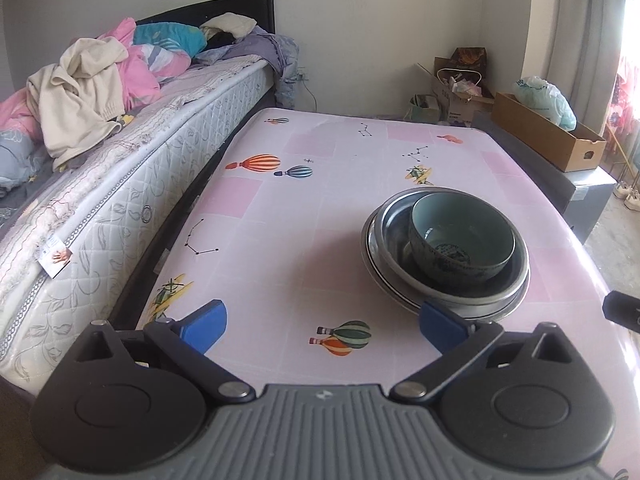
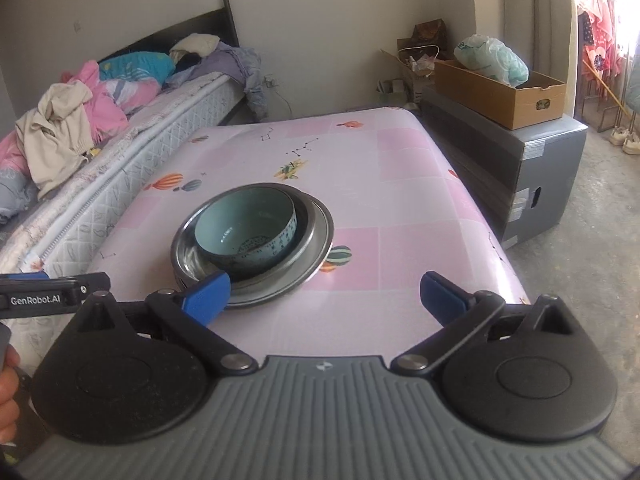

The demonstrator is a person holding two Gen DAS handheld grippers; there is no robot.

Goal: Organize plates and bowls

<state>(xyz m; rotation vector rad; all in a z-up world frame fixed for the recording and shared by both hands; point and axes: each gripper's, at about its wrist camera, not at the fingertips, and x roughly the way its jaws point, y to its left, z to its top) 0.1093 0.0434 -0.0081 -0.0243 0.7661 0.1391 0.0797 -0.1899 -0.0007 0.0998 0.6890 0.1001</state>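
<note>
Teal ceramic bowl [image 1: 462,236] nested inside steel bowl [image 1: 516,276], off-centre toward its right wall in left wrist view; steel bowl seated on steel plate [image 1: 370,256]. Whole stack on table [image 1: 280,240] covered in pink balloon-print cloth, toward near edge, roughly mid-width, closer to right side than to bed side. Stack upright, nothing tilted.

Left gripper [image 1: 322,326] jaws spread wide, nothing between them, blue pads over bare cloth near front edge; right pad [image 1: 440,326] overlaps rim of stack in view, contact not clear. Right gripper [image 2: 334,300] jaws also spread wide and empty; left pad [image 2: 208,294] overlaps near rim of steel plate in view, touching or just above cannot tell. Tip of left gripper visible at left edge of right wrist view, a hand [image 2: 8,392] partly seen below it.

Bed [image 1: 100,184] with mattress and heaped clothes alongside left table edge. Cardboard box [image 2: 500,92] with plastic bag [image 2: 492,58] on grey crate past far right corner.
</note>
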